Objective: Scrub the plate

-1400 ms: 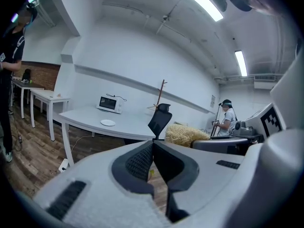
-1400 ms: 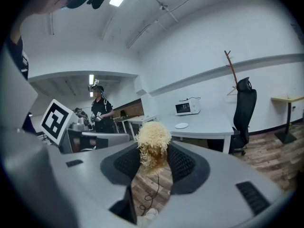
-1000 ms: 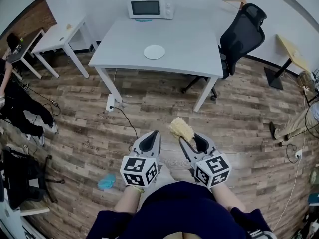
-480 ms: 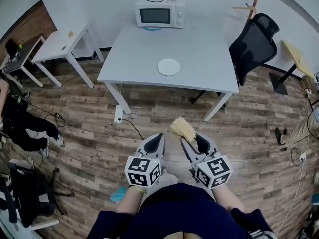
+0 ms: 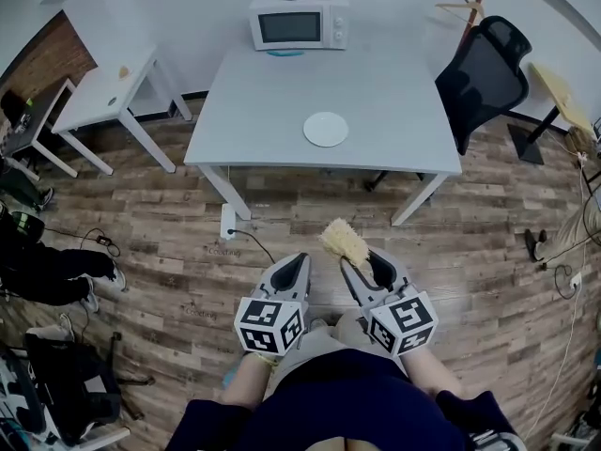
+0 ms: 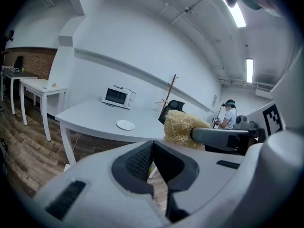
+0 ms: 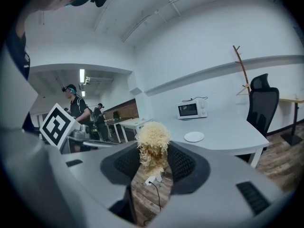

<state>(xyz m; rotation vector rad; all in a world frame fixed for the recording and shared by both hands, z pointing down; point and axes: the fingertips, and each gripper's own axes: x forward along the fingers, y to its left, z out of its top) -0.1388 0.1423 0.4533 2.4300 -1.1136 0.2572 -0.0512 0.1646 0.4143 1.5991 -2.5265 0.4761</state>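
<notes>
A small white plate (image 5: 326,129) lies near the front middle of a large white table (image 5: 272,111); it also shows as the plate (image 6: 126,124) in the left gripper view and the plate (image 7: 194,137) in the right gripper view. Both grippers are held low in front of the person's body, well short of the table. My right gripper (image 5: 353,262) is shut on a pale yellow fibrous scrubber (image 5: 342,242), whose tuft (image 7: 152,144) sticks up between the pads. My left gripper (image 5: 297,262) is shut and holds nothing; its jaws (image 6: 152,158) meet.
A white microwave (image 5: 300,23) stands at the table's far edge. A black office chair (image 5: 488,73) sits at its right, a smaller white table (image 5: 103,87) at its left. A power strip (image 5: 228,221) and cable lie on the wood floor. People stand at the left.
The table and plate have shifted right and slightly nearer in the head view as the person moves. Both grippers keep their place in front of the body, the scrubber still held.
</notes>
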